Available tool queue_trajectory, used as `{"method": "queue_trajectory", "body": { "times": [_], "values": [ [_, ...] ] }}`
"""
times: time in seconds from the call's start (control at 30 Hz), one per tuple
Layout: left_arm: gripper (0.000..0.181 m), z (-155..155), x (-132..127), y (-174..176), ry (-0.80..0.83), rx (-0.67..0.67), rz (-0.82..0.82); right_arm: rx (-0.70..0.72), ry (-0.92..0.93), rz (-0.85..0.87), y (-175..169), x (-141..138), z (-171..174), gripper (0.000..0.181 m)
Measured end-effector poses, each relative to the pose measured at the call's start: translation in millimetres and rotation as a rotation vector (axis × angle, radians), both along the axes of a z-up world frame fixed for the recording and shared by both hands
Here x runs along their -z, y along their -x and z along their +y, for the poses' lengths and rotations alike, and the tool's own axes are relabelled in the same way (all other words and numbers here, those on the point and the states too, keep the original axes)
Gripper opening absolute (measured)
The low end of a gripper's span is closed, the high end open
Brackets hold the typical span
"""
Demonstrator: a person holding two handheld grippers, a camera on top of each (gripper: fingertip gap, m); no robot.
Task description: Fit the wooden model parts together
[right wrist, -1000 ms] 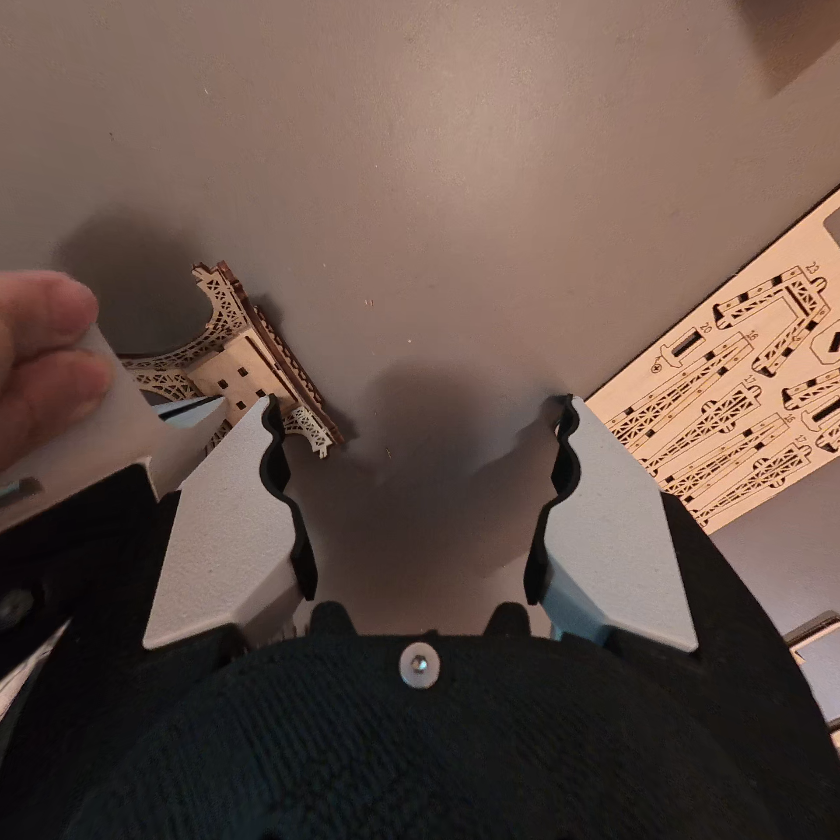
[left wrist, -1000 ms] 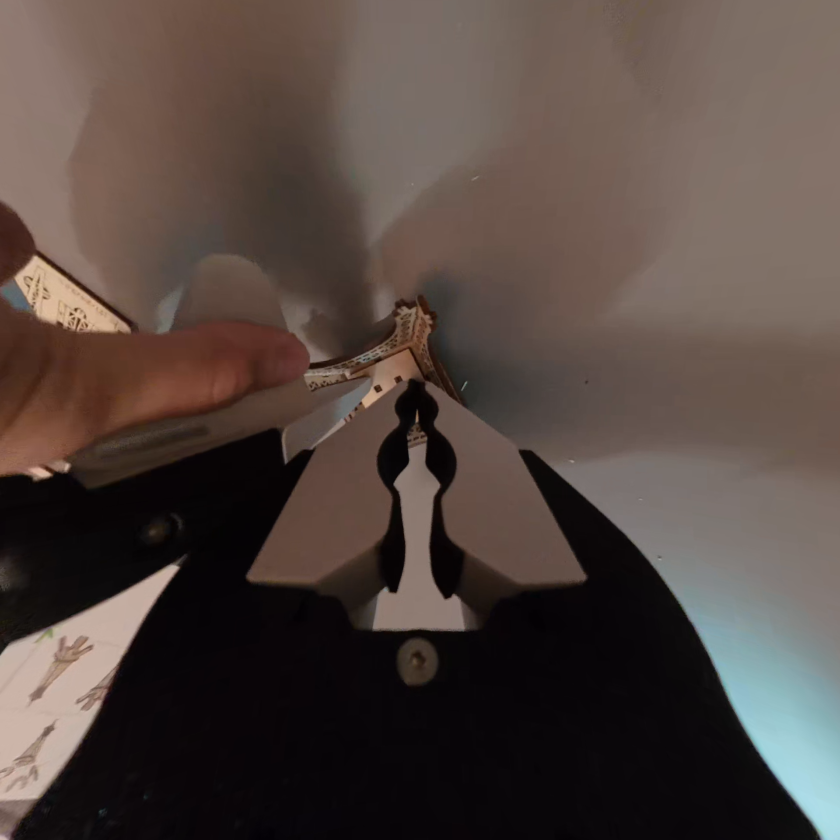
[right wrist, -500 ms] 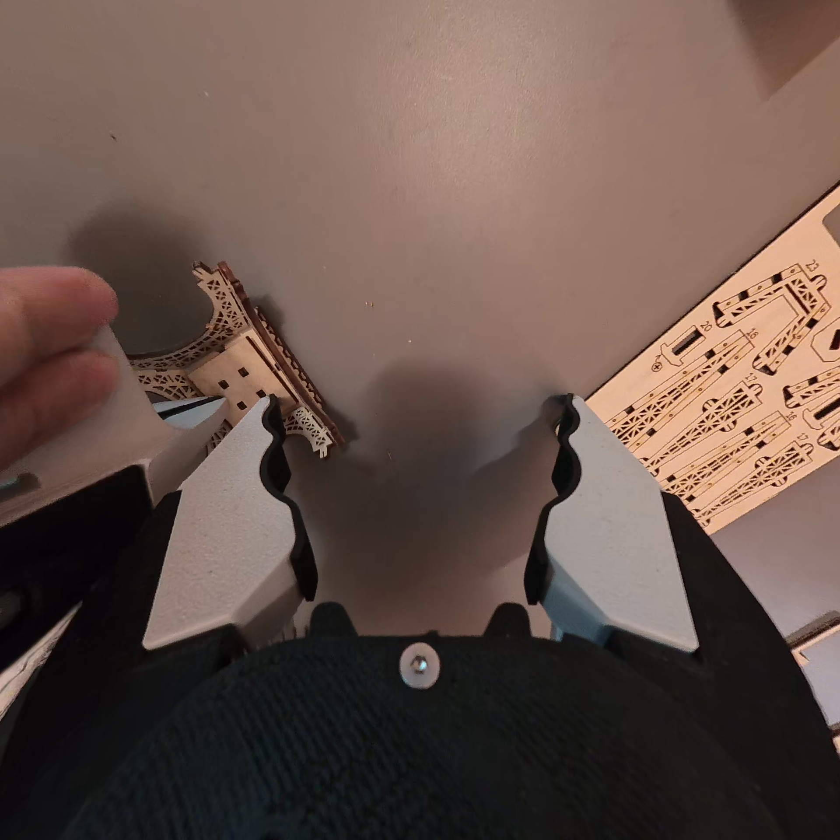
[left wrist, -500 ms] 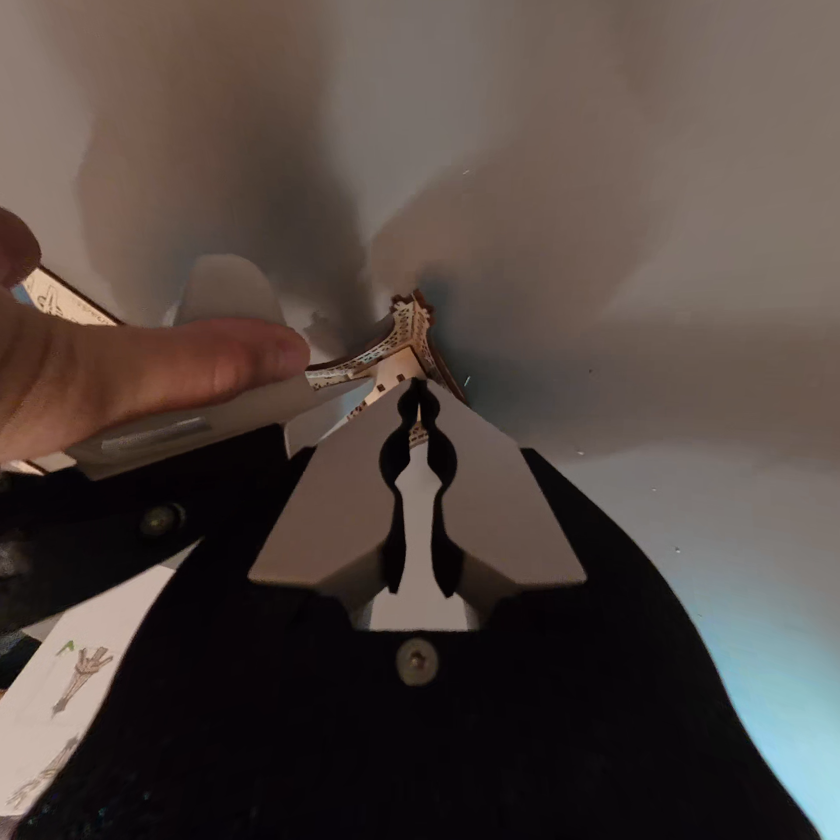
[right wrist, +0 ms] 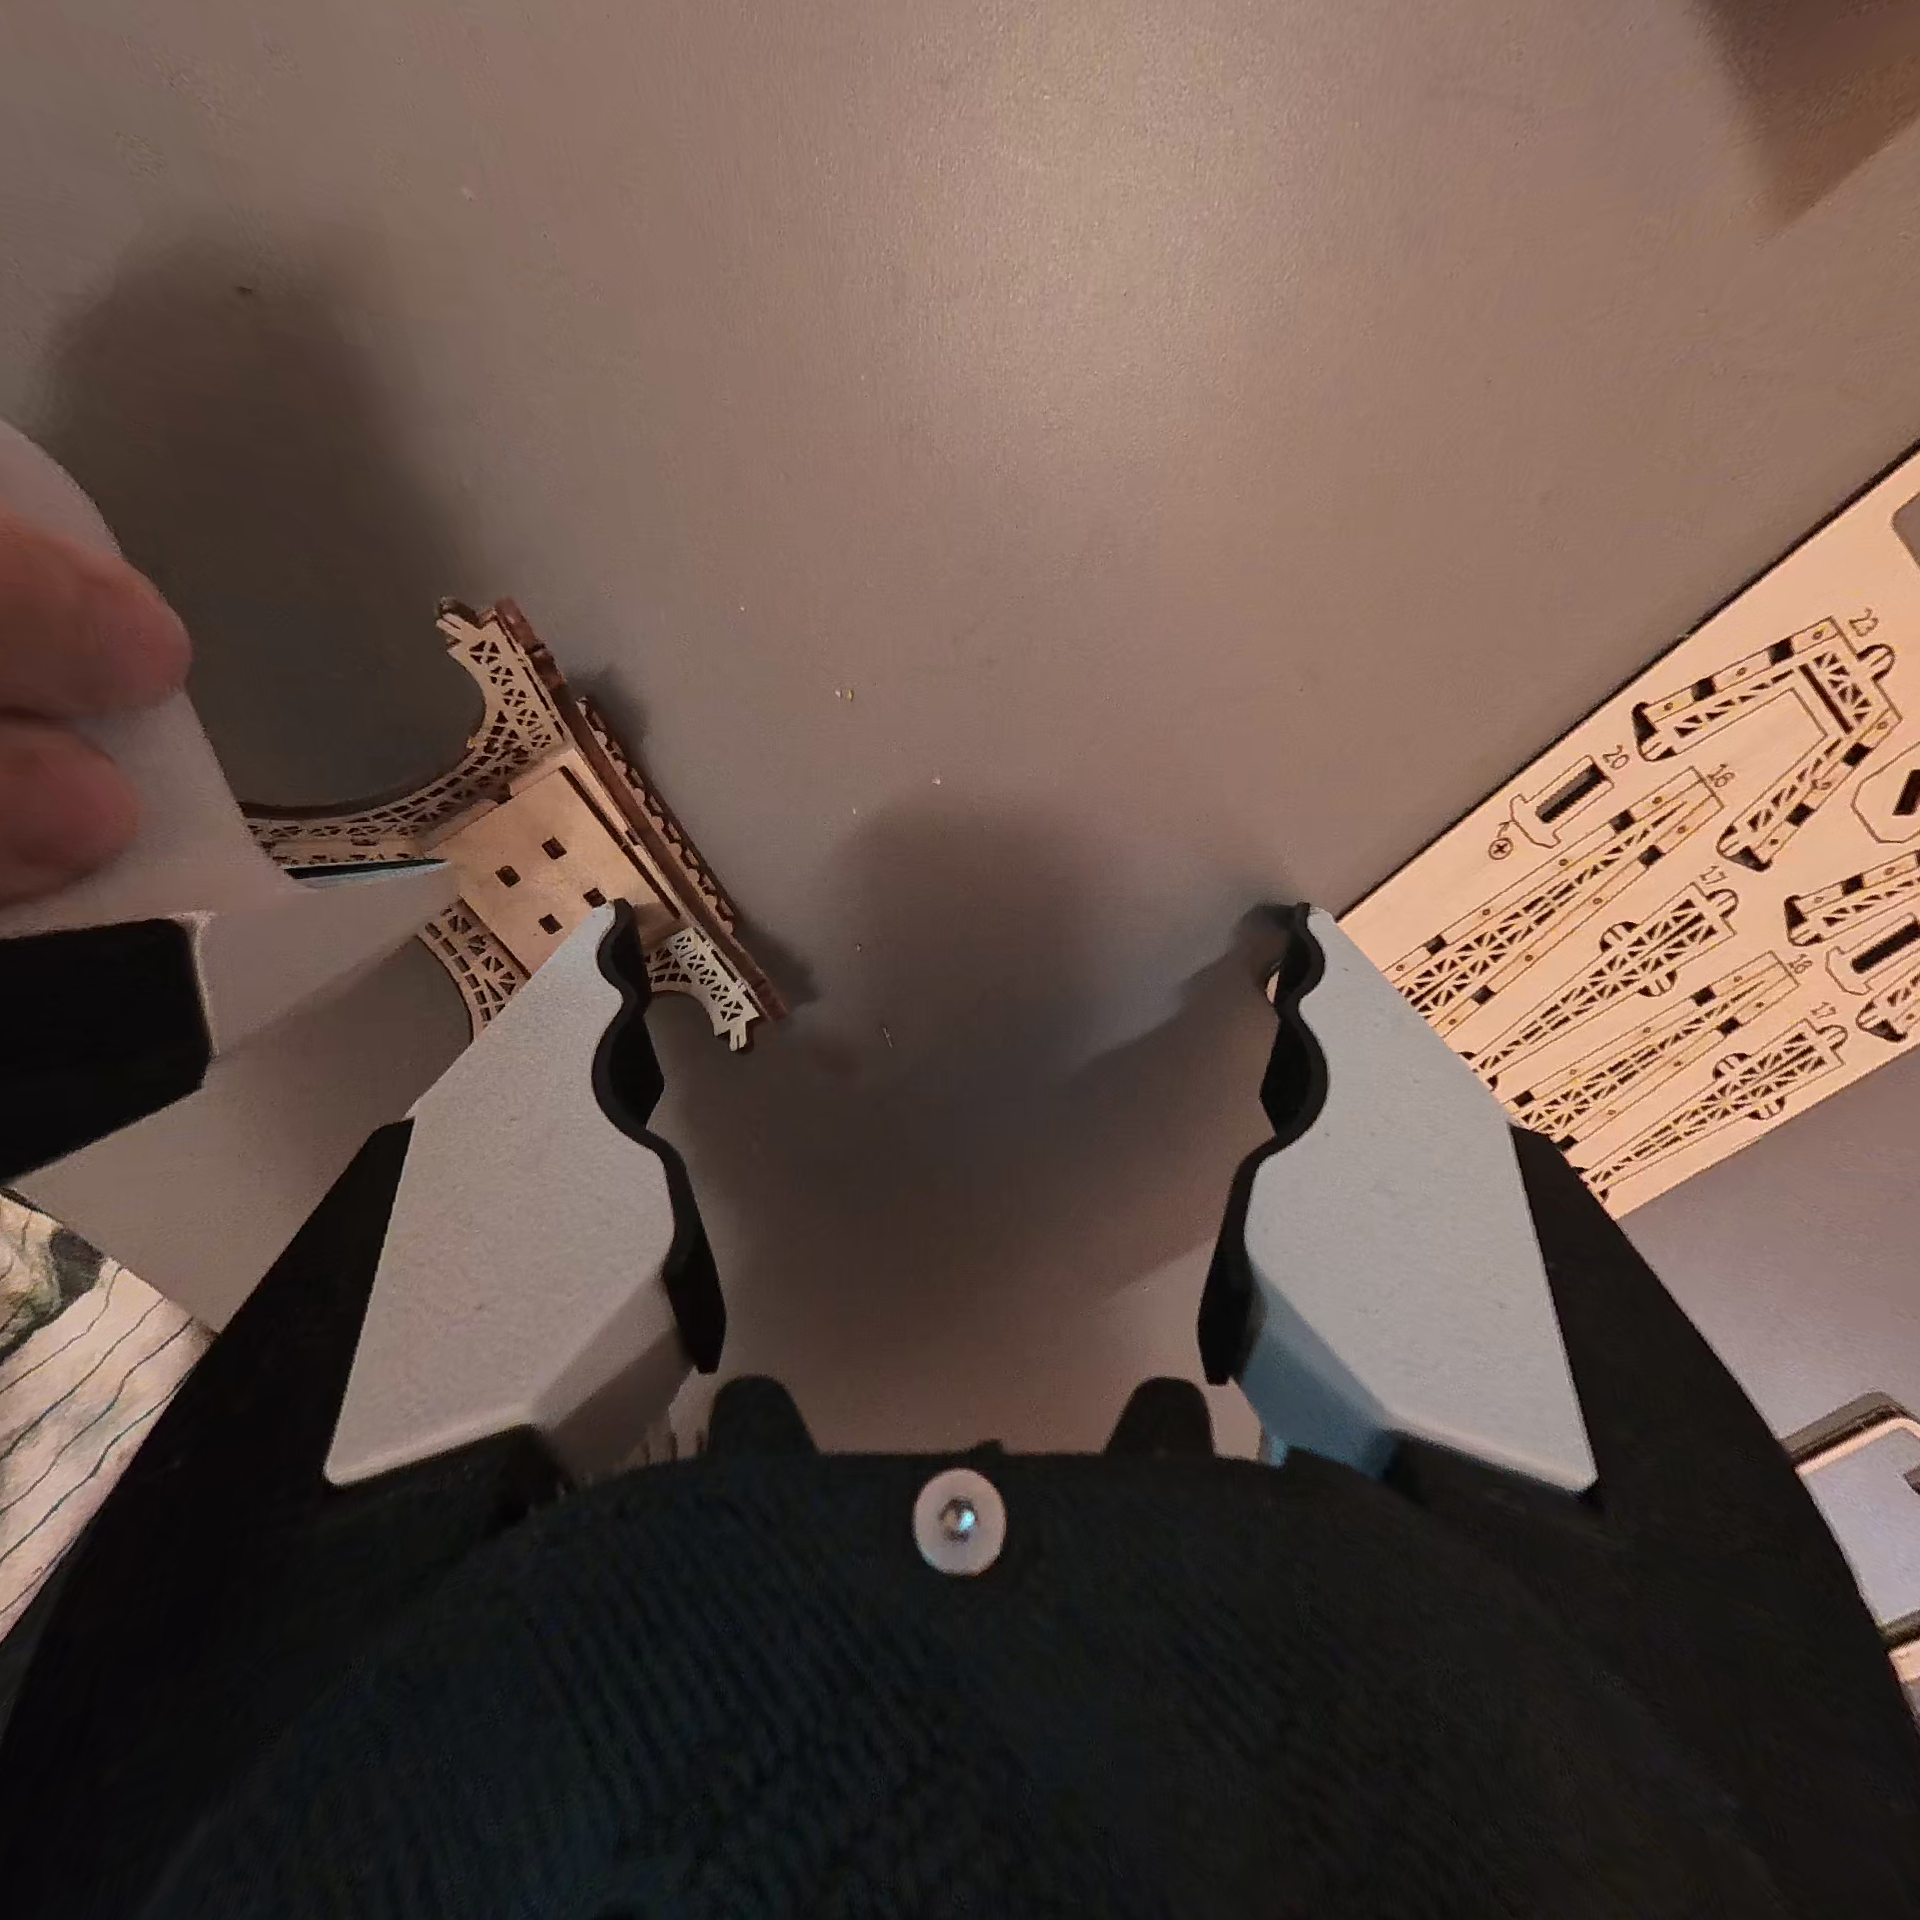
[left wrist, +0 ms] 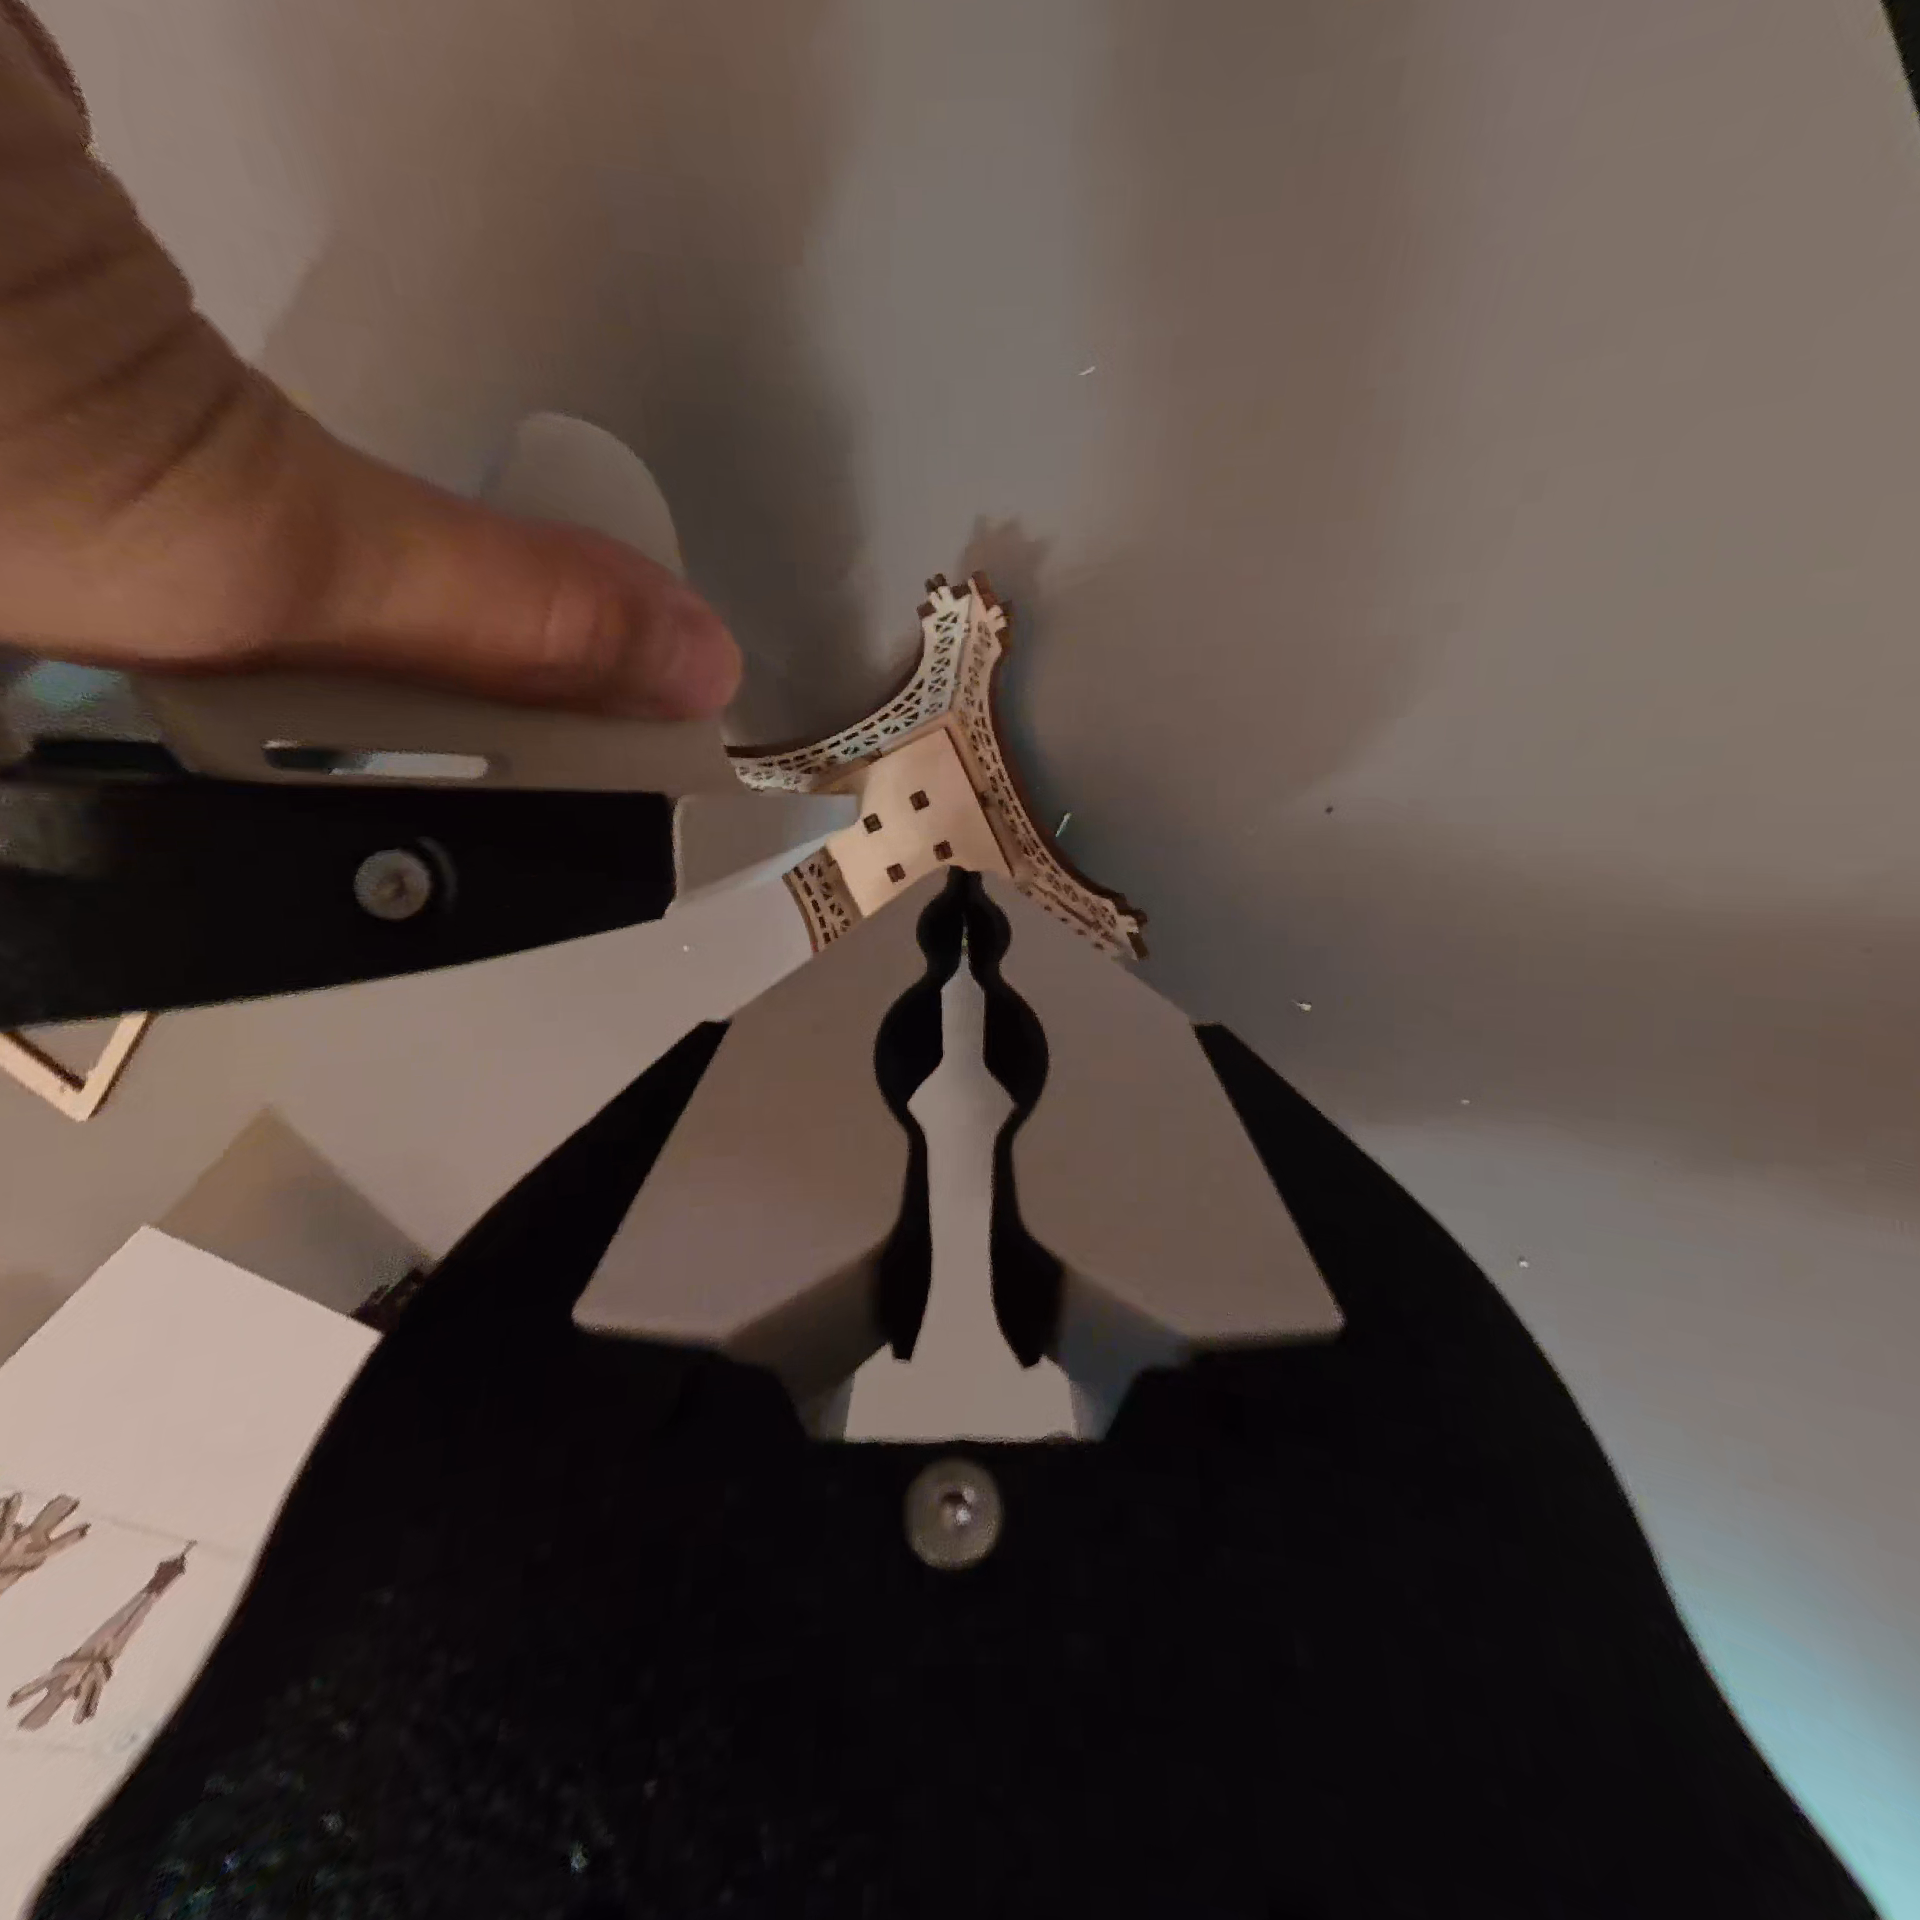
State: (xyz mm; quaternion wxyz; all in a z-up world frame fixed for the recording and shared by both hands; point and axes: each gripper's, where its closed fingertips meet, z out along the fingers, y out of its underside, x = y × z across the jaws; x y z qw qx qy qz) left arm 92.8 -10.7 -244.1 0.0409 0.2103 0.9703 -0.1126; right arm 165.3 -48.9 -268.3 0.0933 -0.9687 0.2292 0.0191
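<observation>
A small wooden lattice tower base (left wrist: 914, 821) with four curved legs and a flat platform with four square holes lies on the grey table (left wrist: 1455, 520). My left gripper (left wrist: 961, 883) is shut, its tips pinching the near corner of the platform. In the right wrist view the base (right wrist: 540, 862) sits left of centre. My right gripper (right wrist: 956, 925) is wide open and empty, and its left fingertip (right wrist: 608, 925) overlaps the base's near edge. One of its fingers (left wrist: 623, 753) shows in the left wrist view, reaching the base from the left.
A plywood sheet (right wrist: 1662, 883) of uncut lattice parts lies at the right. A printed instruction sheet (left wrist: 125, 1455) lies at the lower left. A hand (left wrist: 260, 520) rests on the right gripper. A grey device (right wrist: 1870, 1507) sits at the right edge.
In the left wrist view the base now shows its platform face and holes, and my shut tips sit at its corner rather than over it. The right gripper stays open and almost still.
</observation>
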Motion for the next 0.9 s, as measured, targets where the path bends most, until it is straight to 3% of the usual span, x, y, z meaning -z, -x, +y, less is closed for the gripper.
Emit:
{"method": "queue_trajectory", "body": {
  "times": [0.03, 0.47, 0.9],
  "values": [
    [0.000, 0.6, 1.1, 1.8, -0.010, 0.019, 0.010, 0.000, -0.001, -0.001, 0.0, 0.1, 0.0, 0.119],
    [0.000, -0.2, 7.4, -3.8, -0.062, 0.105, -0.048, -0.002, 0.005, 0.002, -0.2, 0.3, 0.2, 0.119],
    [0.000, 0.2, 7.8, 1.5, -0.080, 0.098, -0.025, -0.003, 0.003, 0.002, -0.3, 0.2, 0.2, 0.119]
  ]
}}
